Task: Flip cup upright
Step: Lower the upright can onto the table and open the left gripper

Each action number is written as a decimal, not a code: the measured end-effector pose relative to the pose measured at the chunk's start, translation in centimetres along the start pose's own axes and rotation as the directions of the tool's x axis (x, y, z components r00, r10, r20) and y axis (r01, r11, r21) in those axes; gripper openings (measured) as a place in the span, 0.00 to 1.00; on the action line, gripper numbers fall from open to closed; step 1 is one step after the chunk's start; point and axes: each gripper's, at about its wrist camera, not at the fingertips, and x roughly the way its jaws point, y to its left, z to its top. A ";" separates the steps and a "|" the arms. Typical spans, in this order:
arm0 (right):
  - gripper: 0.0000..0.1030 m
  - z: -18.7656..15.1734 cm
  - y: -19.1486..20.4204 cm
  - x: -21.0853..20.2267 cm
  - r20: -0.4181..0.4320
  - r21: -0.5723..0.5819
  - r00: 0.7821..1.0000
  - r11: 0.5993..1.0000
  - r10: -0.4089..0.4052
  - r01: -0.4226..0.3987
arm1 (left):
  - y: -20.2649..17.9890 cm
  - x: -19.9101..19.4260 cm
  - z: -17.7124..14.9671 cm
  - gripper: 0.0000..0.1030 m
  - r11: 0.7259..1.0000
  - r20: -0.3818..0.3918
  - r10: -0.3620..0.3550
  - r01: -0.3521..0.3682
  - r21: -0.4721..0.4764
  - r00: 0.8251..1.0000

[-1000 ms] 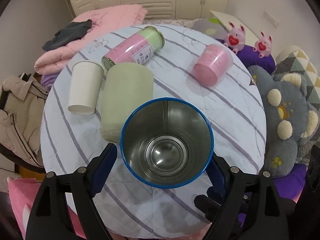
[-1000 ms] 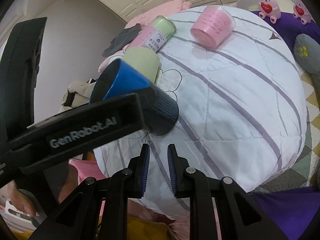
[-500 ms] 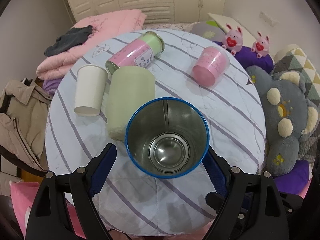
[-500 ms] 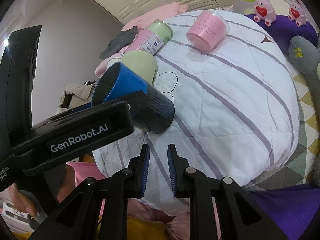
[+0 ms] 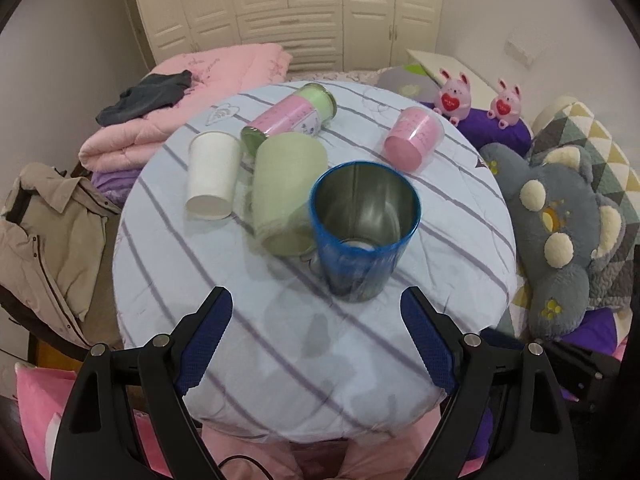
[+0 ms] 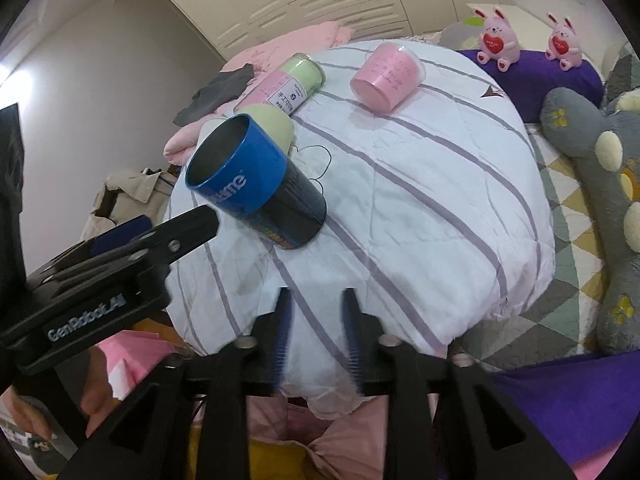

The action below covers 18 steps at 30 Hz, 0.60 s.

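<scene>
A blue metal cup (image 5: 362,232) stands upright, mouth up, on the round table covered in a striped cloth (image 5: 280,340). It also shows in the right wrist view (image 6: 256,184). My left gripper (image 5: 316,344) is open and empty, pulled back from the cup with its fingers apart on either side. Its arm shows at the left of the right wrist view (image 6: 120,264). My right gripper (image 6: 316,328) hangs at the table's near edge, empty, its fingers a narrow gap apart.
A pale green cup (image 5: 286,192), a white paper cup (image 5: 212,174), a pink cup (image 5: 414,138) and a pink-and-green jar (image 5: 292,114) lie on their sides behind the blue cup. Plush toys (image 5: 568,240) lie at the right. Folded bedding (image 5: 168,112) is at the back left.
My left gripper has let go of the blue cup and drawn back, leaving it standing on the cloth. My right gripper's fingers have opened slightly.
</scene>
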 end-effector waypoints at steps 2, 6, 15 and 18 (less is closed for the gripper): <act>0.46 -0.7 0.6 -0.5 0.022 -0.012 1.000 1.000 -0.021 0.021 | 0.7 -0.5 -0.7 0.85 1.000 0.011 -0.002 0.002 -0.005 1.000; 0.46 -1.7 2.0 -1.0 0.038 -0.037 0.999 0.999 -0.035 0.037 | 2.0 -1.4 -2.1 0.85 1.000 0.035 -0.012 0.012 -0.013 0.999; 0.46 -3.7 4.9 -1.4 0.112 -0.094 0.988 0.989 -0.106 0.117 | 4.6 -2.6 -4.2 0.86 0.999 0.108 -0.028 0.032 -0.034 0.994; 0.46 -4.2 5.6 -1.7 0.153 -0.106 0.981 0.985 -0.118 0.135 | 5.1 -2.9 -4.8 0.90 0.998 0.143 -0.048 0.052 -0.027 0.989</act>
